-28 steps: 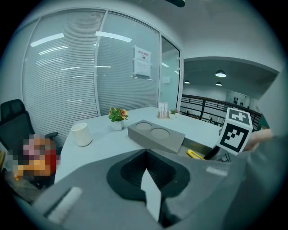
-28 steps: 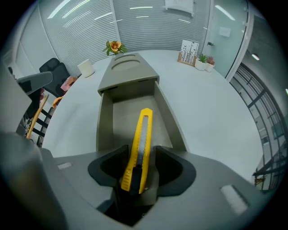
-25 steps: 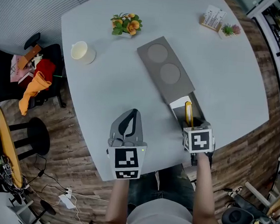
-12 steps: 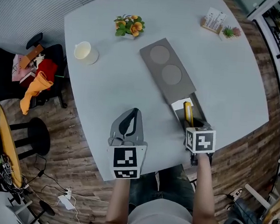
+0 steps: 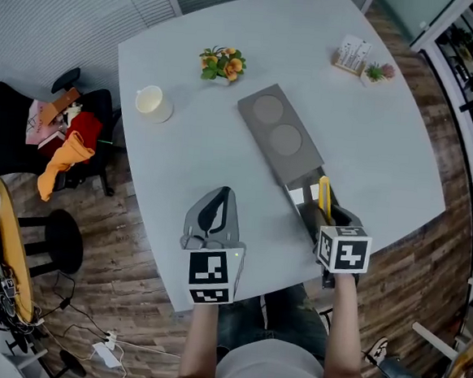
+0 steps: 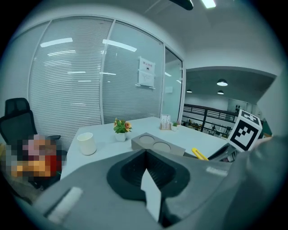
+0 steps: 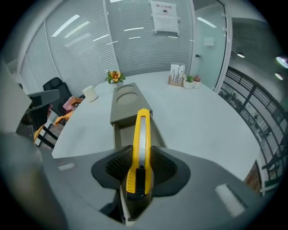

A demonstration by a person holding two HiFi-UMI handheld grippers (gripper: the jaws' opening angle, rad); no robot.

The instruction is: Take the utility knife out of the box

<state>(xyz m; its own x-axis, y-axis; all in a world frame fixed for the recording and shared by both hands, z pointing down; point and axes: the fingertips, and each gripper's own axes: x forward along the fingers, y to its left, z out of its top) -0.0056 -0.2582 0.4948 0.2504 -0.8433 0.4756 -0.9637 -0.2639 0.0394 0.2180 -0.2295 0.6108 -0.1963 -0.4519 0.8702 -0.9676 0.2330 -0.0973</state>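
Right gripper [image 7: 139,158] is pointing steeply down, its fingers just having been closing and gripping the yellow utility knife [image 7: 141,130] over the open end of the grey box [image 5: 278,132]. Left gripper [image 5: 216,209] is hovering over the near worktop [image 5: 371,129] edge, fingers together, empty.

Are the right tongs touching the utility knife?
Touching. Right gripper view: the right tongs, which have just been closing, press both sides of the utility knife between them.

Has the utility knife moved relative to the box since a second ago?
Yes. Held by the right gripper, the utility knife has lifted from the box's open tray, toward its right wall.
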